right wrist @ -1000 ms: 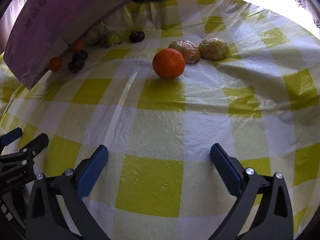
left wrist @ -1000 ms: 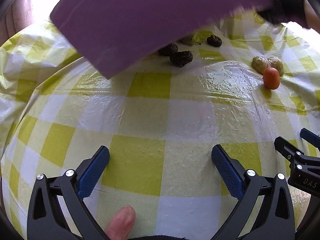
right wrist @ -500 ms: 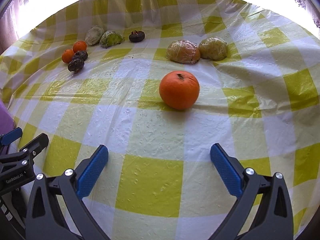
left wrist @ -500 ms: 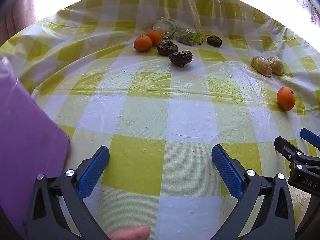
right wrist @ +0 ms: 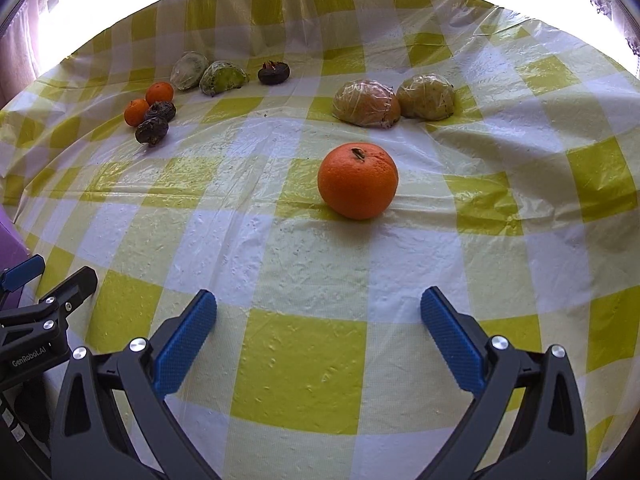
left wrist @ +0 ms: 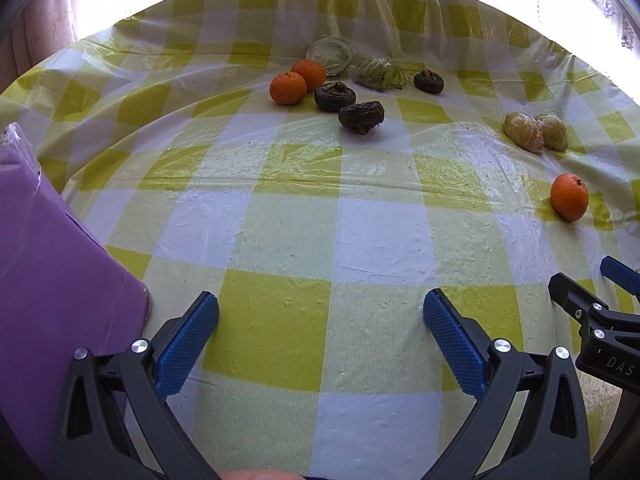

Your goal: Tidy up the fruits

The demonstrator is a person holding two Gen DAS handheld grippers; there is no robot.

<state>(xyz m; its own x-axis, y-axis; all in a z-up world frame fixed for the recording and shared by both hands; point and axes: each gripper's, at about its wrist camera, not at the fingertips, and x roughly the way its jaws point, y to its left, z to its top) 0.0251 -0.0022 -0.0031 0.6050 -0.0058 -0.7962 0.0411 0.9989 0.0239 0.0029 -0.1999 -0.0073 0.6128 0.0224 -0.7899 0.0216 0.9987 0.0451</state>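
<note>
A: Item one, grippers?
B: Left gripper, fingers spread wide, nothing between them, over the checked tablecloth. Right gripper, likewise spread and empty, just beside the left one.

A: Item two, fruit near the grippers?
B: One large orange, alone on the cloth, ahead of the right gripper and apart from its blue pads. In the left view the same orange lies far to the right.

A: Item three, wrapped fruit?
B: Two yellowish wrapped pieces, touching side by side, behind the large orange. Two green wrapped pieces, close together at the far left.

A: Item four, small fruit?
B: Two small oranges, touching. Two dark wrinkled fruits just beside them, a third dark one near the green pieces.

A: Item five, other?
B: One purple box, at the left edge, just beside the left gripper.
</note>
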